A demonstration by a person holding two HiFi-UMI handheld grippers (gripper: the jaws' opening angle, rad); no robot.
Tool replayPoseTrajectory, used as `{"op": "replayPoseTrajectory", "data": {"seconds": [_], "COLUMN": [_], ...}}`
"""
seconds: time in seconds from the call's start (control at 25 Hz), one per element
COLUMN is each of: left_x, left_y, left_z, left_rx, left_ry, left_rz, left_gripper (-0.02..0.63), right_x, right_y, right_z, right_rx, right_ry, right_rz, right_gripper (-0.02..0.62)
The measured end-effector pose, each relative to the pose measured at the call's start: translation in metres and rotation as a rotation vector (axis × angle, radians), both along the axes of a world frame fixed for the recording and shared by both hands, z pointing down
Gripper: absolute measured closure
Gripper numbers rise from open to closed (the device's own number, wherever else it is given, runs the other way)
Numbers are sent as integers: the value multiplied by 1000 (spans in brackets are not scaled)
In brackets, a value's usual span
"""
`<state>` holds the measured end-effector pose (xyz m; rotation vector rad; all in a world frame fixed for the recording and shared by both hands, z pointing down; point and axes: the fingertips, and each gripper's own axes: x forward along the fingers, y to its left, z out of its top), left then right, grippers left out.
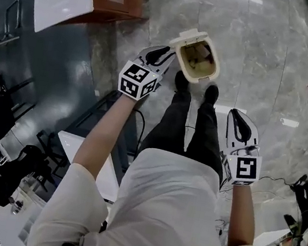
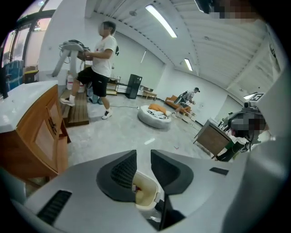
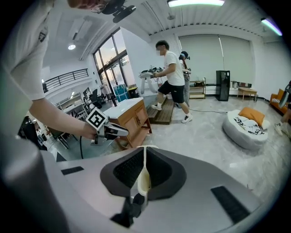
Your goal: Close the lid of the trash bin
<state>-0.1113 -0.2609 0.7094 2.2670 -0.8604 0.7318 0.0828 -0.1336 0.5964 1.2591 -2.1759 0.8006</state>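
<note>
Head view: square markers (image 1: 136, 79), trash bin (image 1: 197, 77)

Trash bin (image 1: 198, 77): small, cream, upright at upper centre of your head view, mouth uncovered, rubbish visible inside. Lid (image 1: 190, 36): open, tipped back from the bin's upper-left rim.

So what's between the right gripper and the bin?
In the head view, the person's right shoe sits between the right gripper and the bin.
</note>
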Motion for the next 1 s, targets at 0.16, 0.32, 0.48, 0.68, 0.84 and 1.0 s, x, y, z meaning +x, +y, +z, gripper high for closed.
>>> {"op": "replayPoseTrajectory", "data": {"seconds": [0.16, 0.32, 0.48, 0.68, 0.84, 1.0], "left_x": [-3, -3, -5, -6, -4, 0], "left_y": [-20, -33, -39, -36, -27, -21], "left_z": [49, 94, 127, 154, 165, 163], "left_rx": [-68, -158, -224, -310, -329, -324], "left_ry": [-18, -21, -30, -21, -30, -12], "left_rz": [35, 67, 82, 102, 128, 119], "left_gripper": [488, 466, 463, 451, 448, 448], "right_x": [-6, -6, -7, -7, -8, -12], "right_y": [-2, 1, 3, 0, 4, 9], "right_z": [21, 40, 52, 62, 69, 76], "right_rx": [-35, -70, -81, -91, -96, -98], "right_ry": [-9, -12, -10, -16, -21, -35], "right_rz": [24, 52, 62, 94, 95, 98], "right_gripper": [560, 560, 560, 560, 560, 560]}}
